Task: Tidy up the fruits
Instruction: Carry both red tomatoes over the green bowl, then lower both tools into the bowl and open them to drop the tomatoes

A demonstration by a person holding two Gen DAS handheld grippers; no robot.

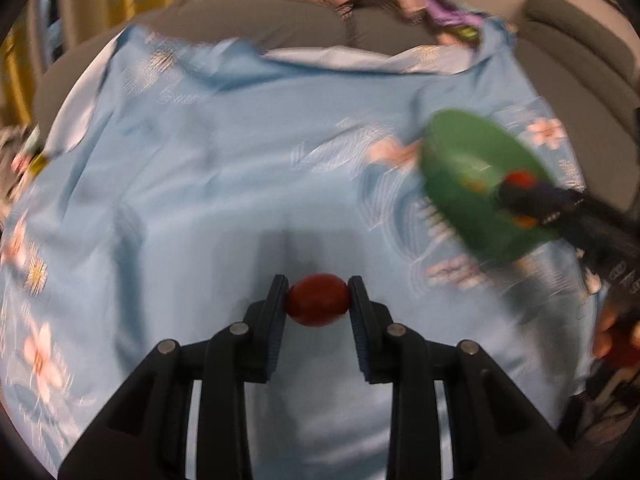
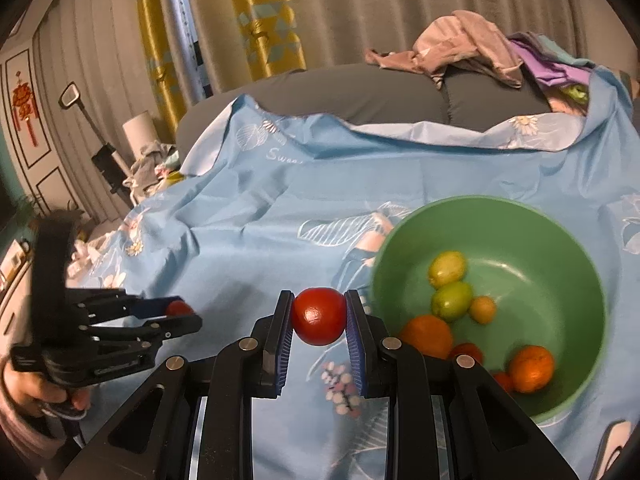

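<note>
Fruit is gripped in both tongs above a light blue floral sheet (image 2: 256, 216) spread over what seems to be a grey sofa (image 2: 320, 92).

The left tongs (image 1: 318, 300) are closed on a small dark red fruit (image 1: 318, 300), oval and glossy, pinched between the two inner pads, with the sheet below. From the right wrist view the same left tongs (image 2: 180, 312) show at the near left, pointing right, with that red fruit (image 2: 178, 307) only partly seen between the fingers and the person's hand (image 2: 36, 396) on the grip.

The right tongs (image 2: 319, 316) are closed on a round red tomato (image 2: 319, 316), clamped by the blue ribbed pads, just left of a green bowl (image 2: 580, 248). The bowl rests on the sheet at the near right. Inside it lie two yellow-green fruits (image 2: 447, 268) touching each other, a small yellow-orange one (image 2: 483, 309) beside them, two oranges (image 2: 428, 335) near the front wall, and bits of red fruit partly hidden behind the right finger.

In the left wrist view, which is blurred, the bowl (image 1: 460, 152) sits to the right, with the right tongs (image 1: 516, 192) reaching over its rim and holding the tomato (image 1: 520, 180).

A heap of pink and purple clothes (image 2: 472, 52) lies at the far right, and yellow patterned curtains (image 2: 264, 12) hang beyond.
</note>
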